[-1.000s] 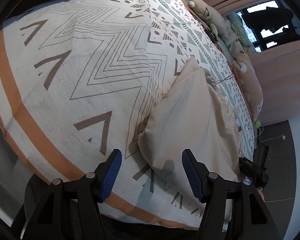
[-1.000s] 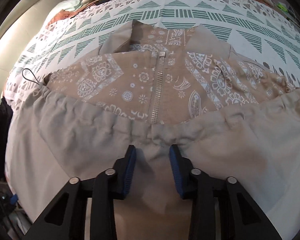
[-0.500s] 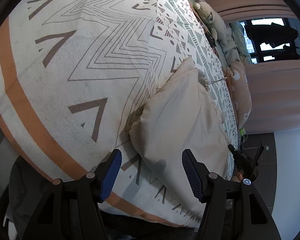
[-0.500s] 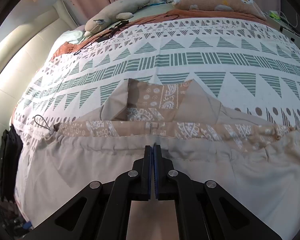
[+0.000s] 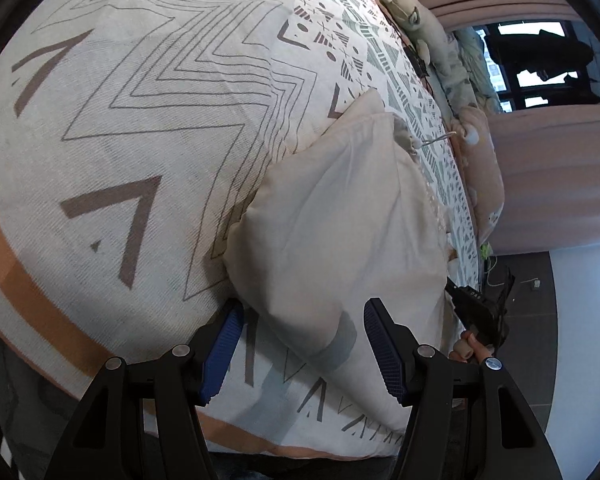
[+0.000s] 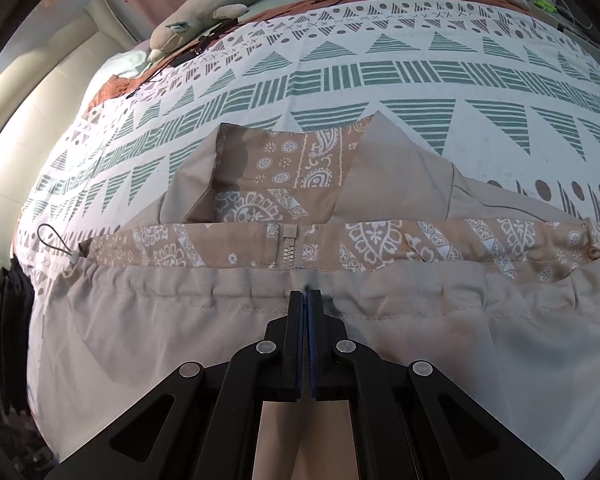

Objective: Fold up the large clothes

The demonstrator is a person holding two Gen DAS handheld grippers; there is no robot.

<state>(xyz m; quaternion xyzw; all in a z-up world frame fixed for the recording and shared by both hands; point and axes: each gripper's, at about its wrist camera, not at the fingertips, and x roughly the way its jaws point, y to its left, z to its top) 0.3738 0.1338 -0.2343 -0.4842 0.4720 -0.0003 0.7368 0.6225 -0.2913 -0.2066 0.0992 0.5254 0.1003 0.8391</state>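
The large beige jacket of thin woven cloth with a brown paisley-printed lining (image 6: 260, 340) lies spread on the patterned bedspread of white cotton with green triangles and stripes (image 6: 380, 76), directly under and ahead of the right gripper (image 6: 305, 300), whose two blue-padded jaws are pressed together on a pinch of the gathered drawstring hem just in front of the zip's metal teeth (image 6: 286, 252). The cloth looks light, limp and a little slick, so I judge it will drape and sag from any single pinch and slide out of a shallow bite; the puckered hem channel, thicker and stitched, is the firmer place to take hold, as are the corners and the collar flaps beyond the jaws. A thin black cord loop (image 6: 54, 240) trails off the hem's end far to the right gripper's left and could snag. Seen from the left gripper (image 5: 302, 336), the same jacket shows as a smooth, pale, softly puffed fold lying on the bedspread's coarser zigzag-and-chevron weave, its near corner reaching down between the left jaws, which stand well apart and press on nothing. To take that corner I would bite deep across the doubled edge. Past the jacket, to the left gripper's right, the person's hand (image 5: 470, 346) holds the other tool, and plush toys (image 5: 416, 20) lie at the bed's far end
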